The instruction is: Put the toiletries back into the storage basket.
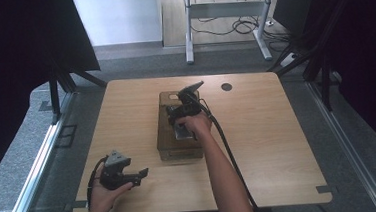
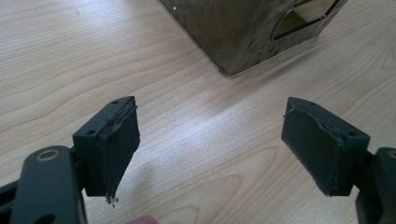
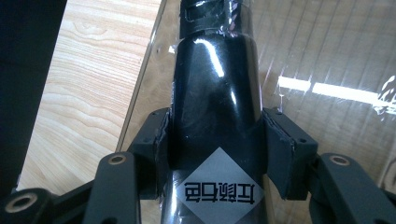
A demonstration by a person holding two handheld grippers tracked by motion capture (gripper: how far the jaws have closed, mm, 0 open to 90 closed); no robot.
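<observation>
A black glossy bottle [image 3: 212, 88] with a white diamond label stands between the pads of my right gripper [image 3: 215, 140], which is shut on its body; the narrower cap end points away from the camera. Behind it lies the shiny wood-grain top of a brown wooden box [image 3: 327, 56]. In the high view my right gripper [image 1: 182, 114] is over that box [image 1: 179, 150] at the table's middle. My left gripper [image 1: 138, 175] rests low near the front left, open and holding nothing. In the left gripper view its jaws [image 2: 210, 144] stand wide apart over bare tabletop, with a corner of the box [image 2: 252, 32] ahead.
The light wooden table [image 1: 268, 130] has a round black cable hole [image 1: 226, 87] at the back right. Beyond the table stand a white desk frame [image 1: 224, 13] and loose cables on the floor. Dark curtains flank both sides.
</observation>
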